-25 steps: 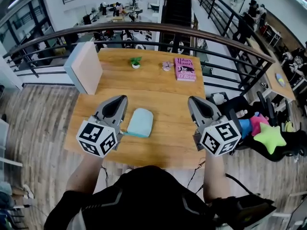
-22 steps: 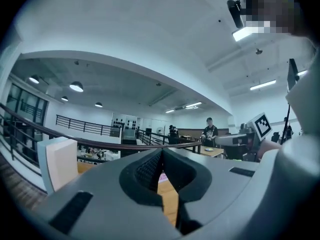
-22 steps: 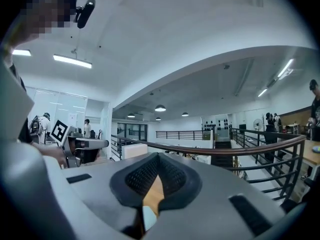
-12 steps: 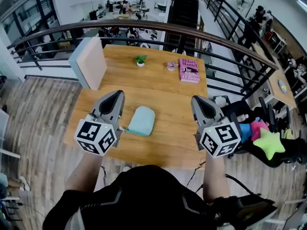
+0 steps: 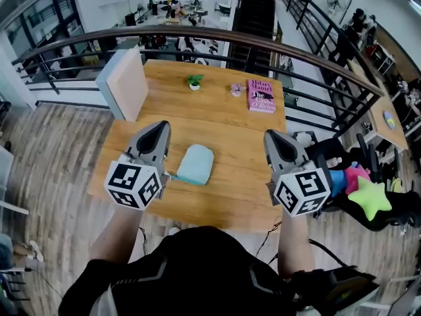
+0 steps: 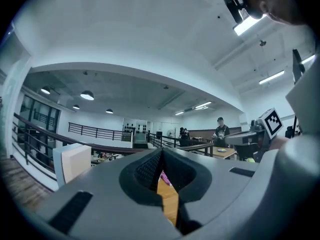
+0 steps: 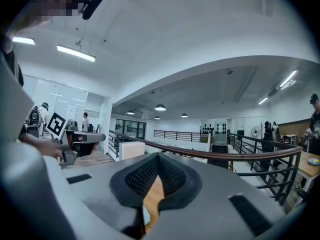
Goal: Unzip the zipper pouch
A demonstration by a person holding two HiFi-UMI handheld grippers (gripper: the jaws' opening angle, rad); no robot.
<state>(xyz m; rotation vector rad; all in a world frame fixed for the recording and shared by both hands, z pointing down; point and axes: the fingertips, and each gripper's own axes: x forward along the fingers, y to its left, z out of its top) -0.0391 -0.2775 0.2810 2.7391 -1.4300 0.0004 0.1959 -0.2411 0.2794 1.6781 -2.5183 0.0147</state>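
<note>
A light blue zipper pouch (image 5: pixel 195 164) lies flat on the wooden table (image 5: pixel 230 137) in the head view, a darker zipper edge along its near side. My left gripper (image 5: pixel 160 126) hangs in the air above the table, just left of the pouch, jaws shut and empty. My right gripper (image 5: pixel 270 136) is held off to the right of the pouch, well apart from it, jaws shut with nothing between them. In both gripper views the jaws (image 6: pixel 161 154) (image 7: pixel 159 159) point level over the table and meet at the tips; the pouch is hidden there.
A pink book (image 5: pixel 262 95), a small potted plant (image 5: pixel 194 82) and a small pink thing (image 5: pixel 237 89) sit at the table's far side. A pale upright box (image 5: pixel 123 84) stands at the far left corner. A curved railing (image 5: pixel 217 37) runs behind. Colourful plush toys (image 5: pixel 362 193) lie at right.
The view has shifted slightly; both grippers hold about the same places beside the pouch, still shut. The pouch has not moved.
</note>
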